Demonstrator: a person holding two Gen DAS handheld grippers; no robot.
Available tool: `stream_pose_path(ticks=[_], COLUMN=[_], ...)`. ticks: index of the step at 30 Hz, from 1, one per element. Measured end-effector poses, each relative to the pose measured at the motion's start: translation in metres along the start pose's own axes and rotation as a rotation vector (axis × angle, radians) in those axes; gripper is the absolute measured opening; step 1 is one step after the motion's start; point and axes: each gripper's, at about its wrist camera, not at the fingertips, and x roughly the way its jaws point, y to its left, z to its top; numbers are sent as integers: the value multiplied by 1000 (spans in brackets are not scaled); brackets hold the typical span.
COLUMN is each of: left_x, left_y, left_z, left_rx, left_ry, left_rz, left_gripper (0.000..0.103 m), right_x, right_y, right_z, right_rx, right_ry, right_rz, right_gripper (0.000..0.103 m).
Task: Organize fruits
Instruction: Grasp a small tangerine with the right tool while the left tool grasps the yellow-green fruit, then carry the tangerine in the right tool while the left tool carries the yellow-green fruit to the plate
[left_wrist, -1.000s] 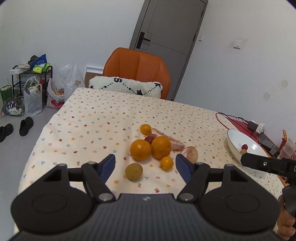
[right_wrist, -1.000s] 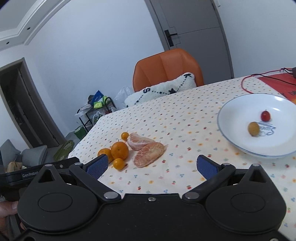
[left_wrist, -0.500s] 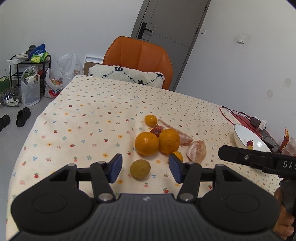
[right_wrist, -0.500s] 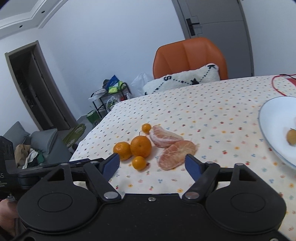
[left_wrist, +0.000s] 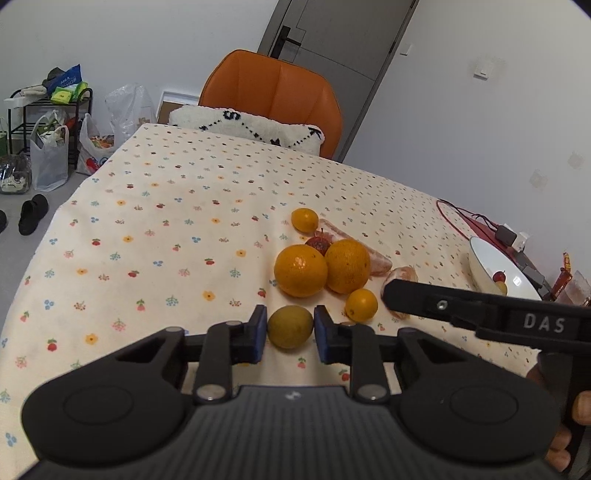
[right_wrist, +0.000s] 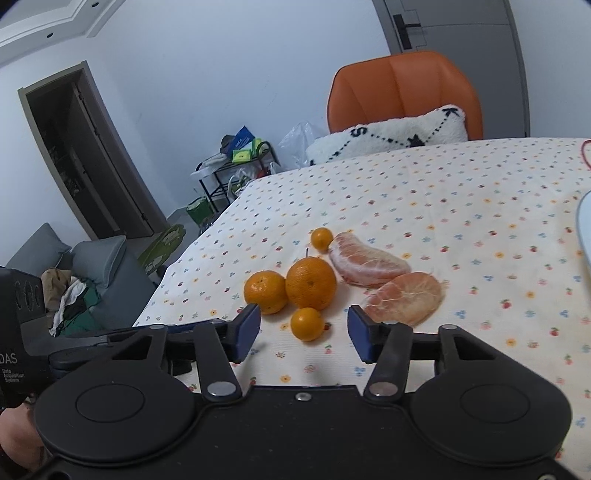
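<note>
We see the left tool (left_wrist: 290, 328) clamped on a smooth, round greenish fruit (left_wrist: 290, 326) at the near bench (left_wrist: 155, 229) edge; the right tool (right_wrist: 303, 326), closing, flanks a small glossy kumquat (right_wrist: 307, 324).

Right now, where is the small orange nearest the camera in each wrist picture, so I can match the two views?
Left wrist view: the small orange lies right of centre, just below the two big oranges, beside the right gripper's arm.
Right wrist view: the small orange sits low at centre, ahead of the gap between the right gripper's closing fingers, untouched.
Shared landmark: the orange chair behind the table's far edge.
</note>
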Motion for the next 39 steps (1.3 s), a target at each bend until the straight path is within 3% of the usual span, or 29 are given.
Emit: stream_pose_path(ticks=[12, 13, 15, 18, 28, 39], left_x=[-11, -11, -13, -18, -37, -41], left_y=[10, 9, 8, 5, -29, -88], left_z=[8, 8, 9, 10, 15, 12], left_rx=[-20, -21, -18, -10, 39, 92], left_ry=[-28, -29, -32, -41, -83, -121], left_rz=[0, -1, -3, -4, 3, -10], left_gripper=[25, 25, 25, 25, 25, 25], right_x=[33, 36, 42, 40, 5, -49], right_y=[9, 8, 7, 5, -2, -35], right_z=[-1, -2, -4, -5, -3, -7], right_rx=[-29, -27, -26, -13, 0, 41], right_ry=[42, 49, 67, 62, -4, -94], right_rz=[-14, -16, -29, -16, 12, 7], right_gripper=[45, 42, 25, 23, 23, 23])
